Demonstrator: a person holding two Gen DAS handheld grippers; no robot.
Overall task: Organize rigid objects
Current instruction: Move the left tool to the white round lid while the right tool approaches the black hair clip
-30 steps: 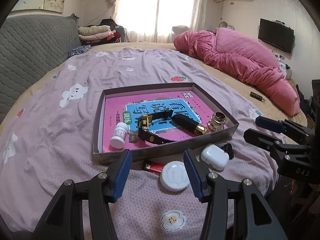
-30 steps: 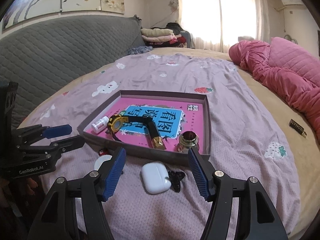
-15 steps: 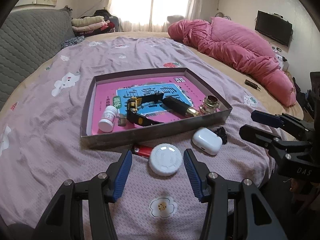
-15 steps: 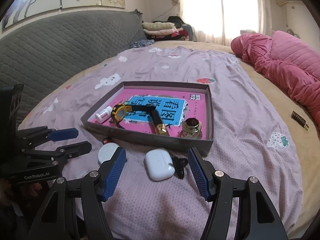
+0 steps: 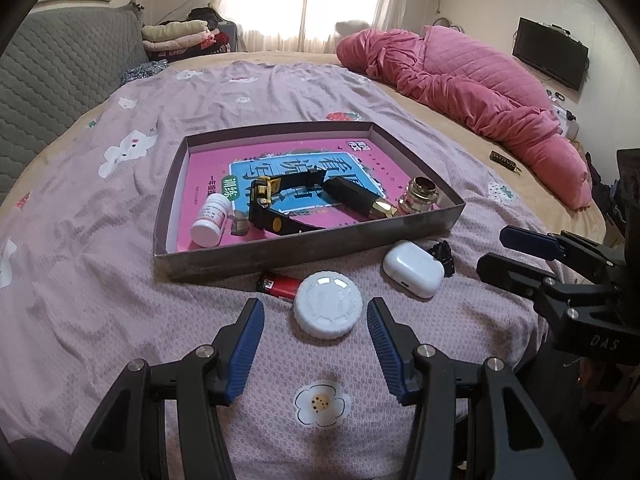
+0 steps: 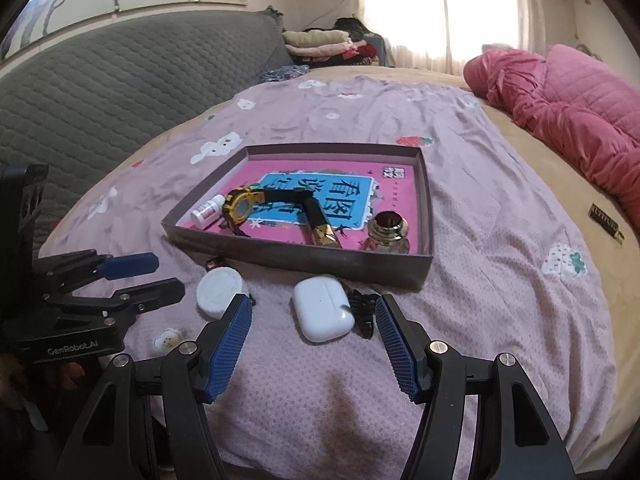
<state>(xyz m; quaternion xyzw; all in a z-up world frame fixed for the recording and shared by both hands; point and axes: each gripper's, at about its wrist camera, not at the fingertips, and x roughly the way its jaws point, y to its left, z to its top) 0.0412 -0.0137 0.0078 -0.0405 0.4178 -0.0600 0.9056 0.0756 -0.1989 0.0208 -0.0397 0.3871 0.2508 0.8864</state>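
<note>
A shallow grey box (image 5: 280,254) (image 6: 304,258) with a pink book lining lies on the bed. It holds a white pill bottle (image 5: 210,220), a black and yellow watch (image 5: 272,204), a black and gold tube (image 5: 360,200) and a brass-capped jar (image 5: 420,196). In front of it lie a white round lid (image 5: 328,310) (image 6: 219,288), a red lighter (image 5: 280,284), a white earbud case (image 5: 414,274) (image 6: 322,308) and a black clip (image 6: 362,308). My left gripper (image 5: 316,344) is open just before the lid. My right gripper (image 6: 314,344) is open around the earbud case's near side.
A pink quilt (image 5: 460,76) is heaped at the far right of the bed. A small dark bar (image 5: 505,160) lies on the tan sheet to the right. A grey quilted headboard (image 6: 120,80) is on the left. Folded clothes (image 5: 180,36) are stacked by the window.
Both grippers have moved down and closer to the items in front of the box. The lid and earbud case now sit nearer the fingertips. Both stay open.
</note>
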